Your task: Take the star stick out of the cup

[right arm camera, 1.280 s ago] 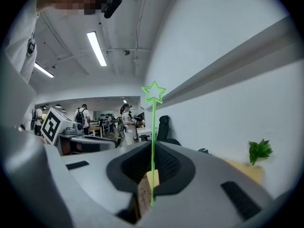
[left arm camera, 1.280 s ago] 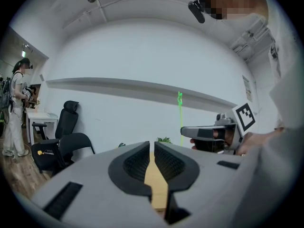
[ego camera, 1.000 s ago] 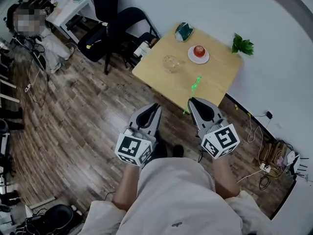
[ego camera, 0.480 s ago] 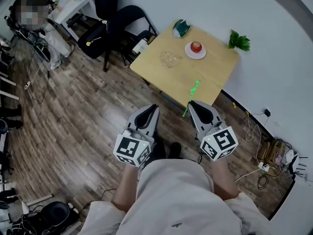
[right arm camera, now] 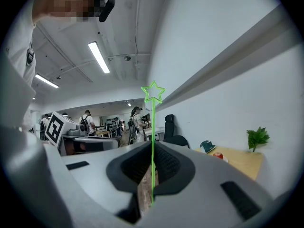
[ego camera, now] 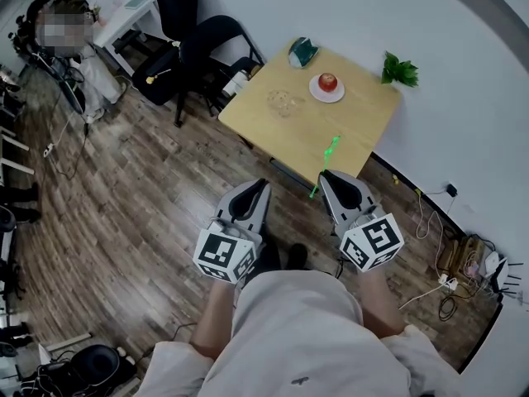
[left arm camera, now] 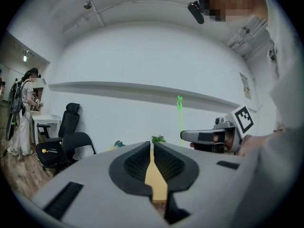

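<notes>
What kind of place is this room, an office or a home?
Probably a shared office or lab: black office chairs stand on the wood floor, long ceiling lights run overhead, and several people stand in the background.

**Two hand-held grippers side by side, the right one pinching a thin stick**

Seen from above, the person stands with both arms bent and tucked close to the torso, bare forearms reaching forward. The left gripper [ego camera: 262,183] and the right gripper [ego camera: 324,174] point away from the body, roughly parallel, with a gap between them. Each carries its marker cube at the rear, over the hand. The left gripper's jaws are together, leaving only a hairline slit with nothing in it. The right gripper's jaws are pressed on the thin shaft of the green star stick [right arm camera: 152,127], which rises upright out of them, star at the top.
</notes>
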{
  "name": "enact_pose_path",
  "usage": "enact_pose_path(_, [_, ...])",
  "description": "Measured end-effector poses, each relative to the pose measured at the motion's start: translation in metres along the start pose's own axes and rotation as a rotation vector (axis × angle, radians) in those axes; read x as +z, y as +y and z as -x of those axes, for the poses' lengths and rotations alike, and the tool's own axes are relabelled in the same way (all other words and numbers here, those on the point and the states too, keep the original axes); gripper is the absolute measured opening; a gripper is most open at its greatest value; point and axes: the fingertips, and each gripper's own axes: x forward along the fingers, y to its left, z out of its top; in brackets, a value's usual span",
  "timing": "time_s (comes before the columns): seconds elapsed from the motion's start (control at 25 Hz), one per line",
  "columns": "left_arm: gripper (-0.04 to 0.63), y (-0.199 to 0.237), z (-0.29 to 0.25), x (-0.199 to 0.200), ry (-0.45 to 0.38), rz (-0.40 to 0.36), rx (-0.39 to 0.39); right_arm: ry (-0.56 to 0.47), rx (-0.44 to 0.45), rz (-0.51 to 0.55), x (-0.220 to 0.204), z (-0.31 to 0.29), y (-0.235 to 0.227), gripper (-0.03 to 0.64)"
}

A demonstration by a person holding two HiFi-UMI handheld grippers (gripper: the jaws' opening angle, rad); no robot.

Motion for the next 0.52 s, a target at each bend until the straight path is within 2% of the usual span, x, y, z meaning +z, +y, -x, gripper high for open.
enact_pose_path(0.52, [0.025,0.0014,-0.0059,0.0023,0.003,-0.007,0.006,-0.005,0.002,0.002,0.0037,-0.0024,-0.0061,0.012])
